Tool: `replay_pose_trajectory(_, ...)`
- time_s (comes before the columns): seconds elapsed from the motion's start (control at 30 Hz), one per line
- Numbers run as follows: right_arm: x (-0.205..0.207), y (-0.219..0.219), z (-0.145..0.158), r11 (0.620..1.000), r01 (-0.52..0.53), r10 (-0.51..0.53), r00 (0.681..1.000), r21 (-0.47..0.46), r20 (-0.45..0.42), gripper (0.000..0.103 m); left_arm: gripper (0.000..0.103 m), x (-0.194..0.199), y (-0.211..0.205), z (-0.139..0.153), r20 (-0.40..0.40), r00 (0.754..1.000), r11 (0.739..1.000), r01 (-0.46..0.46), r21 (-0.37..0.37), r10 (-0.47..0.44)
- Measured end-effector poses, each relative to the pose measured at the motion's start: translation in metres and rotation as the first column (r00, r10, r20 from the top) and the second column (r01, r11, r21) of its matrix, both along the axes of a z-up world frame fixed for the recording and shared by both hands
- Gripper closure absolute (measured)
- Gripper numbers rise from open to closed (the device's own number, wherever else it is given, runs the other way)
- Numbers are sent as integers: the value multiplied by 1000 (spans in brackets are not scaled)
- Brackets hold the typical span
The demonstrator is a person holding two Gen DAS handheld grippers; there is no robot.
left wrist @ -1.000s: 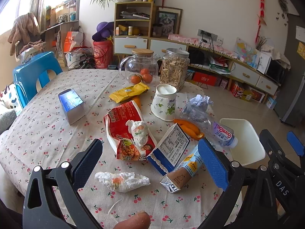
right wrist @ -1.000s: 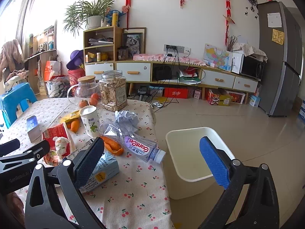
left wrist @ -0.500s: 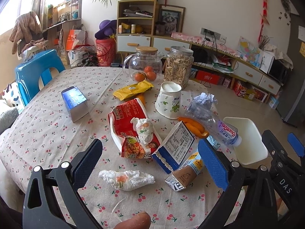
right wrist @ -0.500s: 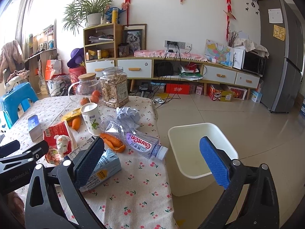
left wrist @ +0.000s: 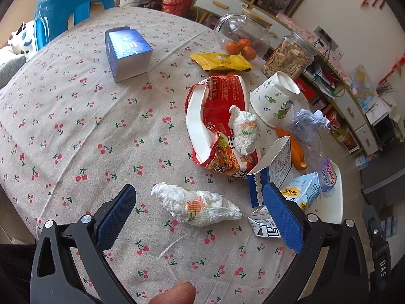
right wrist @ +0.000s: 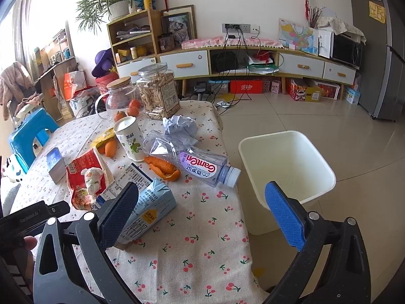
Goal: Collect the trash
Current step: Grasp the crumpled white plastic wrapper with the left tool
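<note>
My left gripper (left wrist: 200, 215) is open, its blue pads on either side of a crumpled white tissue (left wrist: 196, 206) lying on the cherry-print tablecloth (left wrist: 76, 131). Beyond it lie a red snack bag (left wrist: 217, 124) with a second tissue wad (left wrist: 244, 128) on top, a torn blue-white box (left wrist: 272, 168), a light-blue milk carton (right wrist: 145, 211) and a crushed plastic bottle (right wrist: 192, 160). My right gripper (right wrist: 202, 214) is open above the table's near right part, nothing between its fingers. A white bin (right wrist: 286, 174) stands on the floor just right of the table.
A paper cup (right wrist: 129, 138), orange peel (right wrist: 163, 168), crumpled purple paper (right wrist: 181, 128), a yellow wrapper (left wrist: 220, 62), a blue box (left wrist: 127, 53), a nut jar (right wrist: 158, 91) and a glass jug (right wrist: 119, 97) of oranges share the table. A blue stool (left wrist: 68, 5) stands at its far side.
My left gripper has tilted down and moved forward so the near tissue now lies between its pads. My right gripper has moved slightly closer to the table and bin.
</note>
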State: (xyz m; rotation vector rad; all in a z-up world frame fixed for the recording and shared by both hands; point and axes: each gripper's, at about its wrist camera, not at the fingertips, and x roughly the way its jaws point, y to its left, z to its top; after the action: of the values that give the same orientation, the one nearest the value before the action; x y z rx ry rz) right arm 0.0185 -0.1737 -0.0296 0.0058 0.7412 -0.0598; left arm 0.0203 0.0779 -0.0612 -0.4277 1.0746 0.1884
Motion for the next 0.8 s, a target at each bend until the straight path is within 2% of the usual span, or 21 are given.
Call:
replay_pose_trajectory(0.1,4,-6,-6,999,10,-9,999,40,-45,7,6,3,-3,-13,-65,998,1000,4,-1,-4)
replay_pose_trajectory(0.23,6,-18,-11,988,37,-22,994,148,-106,7,6,0,0,-26,-111,994,994,-28,-102,17)
replay_pose_trajectory(0.3,7,-21,-15,978,48,-20,991,205,-133,7,10,0,-1,-29,-122,992,991,-47,-123,32)
replay_pose_trajectory(0.4,8,-21,-18,961,52,-9,988,272,-157,7,19,2,-6,-36,-129,991,993,-54,-102,41)
replay_pose_trajectory(0.53,8,-23,-22,955,58,-8,985,292,-171,7,26,2,-11,-34,-114,992,997,-53,-63,46)
replay_pose_trajectory(0.6,9,-26,-24,949,65,-7,982,307,-187,7,39,2,-11,-34,-111,993,998,-47,-41,42)
replay_pose_trajectory(0.67,12,-27,-27,943,74,-5,978,324,-209,7,47,7,-12,-33,-104,994,1000,-18,-26,15)
replay_pose_trajectory(0.8,14,-24,-32,937,79,5,971,340,-238,7,51,10,-13,-32,-91,996,1000,20,-16,-21)
